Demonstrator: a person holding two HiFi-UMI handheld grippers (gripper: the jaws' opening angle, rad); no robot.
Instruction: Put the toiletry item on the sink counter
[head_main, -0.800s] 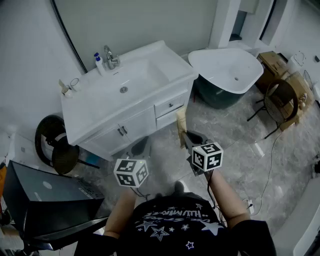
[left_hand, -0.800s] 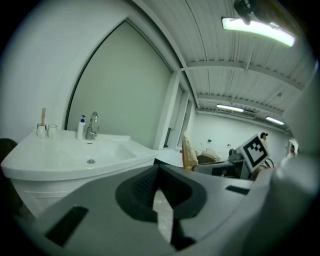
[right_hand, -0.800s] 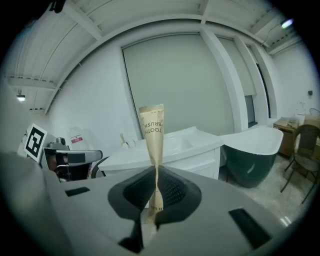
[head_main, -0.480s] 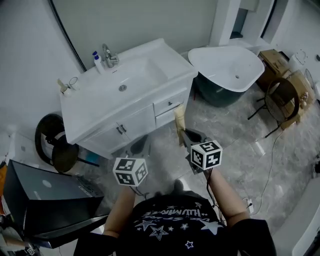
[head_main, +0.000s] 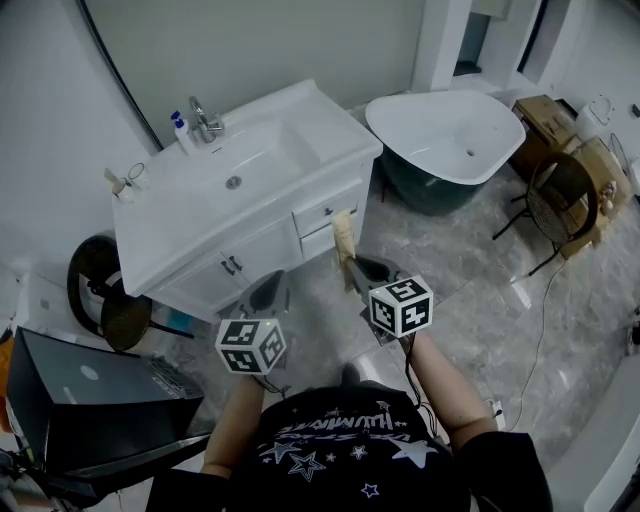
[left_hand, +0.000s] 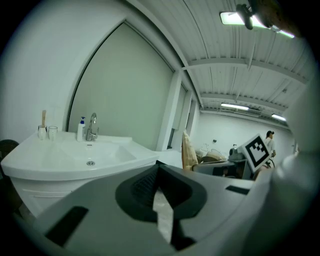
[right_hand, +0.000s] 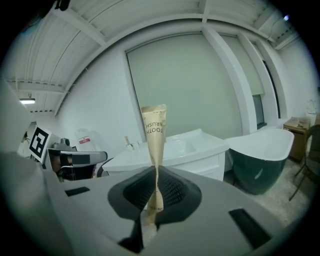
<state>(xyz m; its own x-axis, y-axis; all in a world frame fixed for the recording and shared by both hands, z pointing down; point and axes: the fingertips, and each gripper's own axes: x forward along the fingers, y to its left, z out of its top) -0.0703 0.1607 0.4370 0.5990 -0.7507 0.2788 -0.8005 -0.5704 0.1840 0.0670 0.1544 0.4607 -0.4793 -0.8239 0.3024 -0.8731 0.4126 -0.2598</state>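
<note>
Right gripper view puts the right hand-held gripper (right_hand: 156, 172) nearest, its pads clamped on a tan toothbrush packet (right_hand: 154, 135) that stands upright above them. The packet's lower end is lost in shadow between the jaws. Left gripper view shows the left hand-held gripper (left_hand: 157, 167) with its pads together and nothing between them.

Head view largely hides both sets of jaws behind the marker cubes. It alone shows both grippers held over the grey floor (head_main: 450, 300), short of the front edge of the sink bench (head_main: 330, 140), with the packet showing against the bench's drawers.

On the sink bench, a faucet (head_main: 203, 120) and a soap bottle (head_main: 180, 130) stand at the back edge, and two glasses (head_main: 135, 175) at its far left corner. The strip right of the basin is bare white. A bathtub (head_main: 450, 140) stands just right of the sink bench. A dark case (head_main: 90, 400), left of the bench and nearer the person, is cut off at the frame's edge.
</note>
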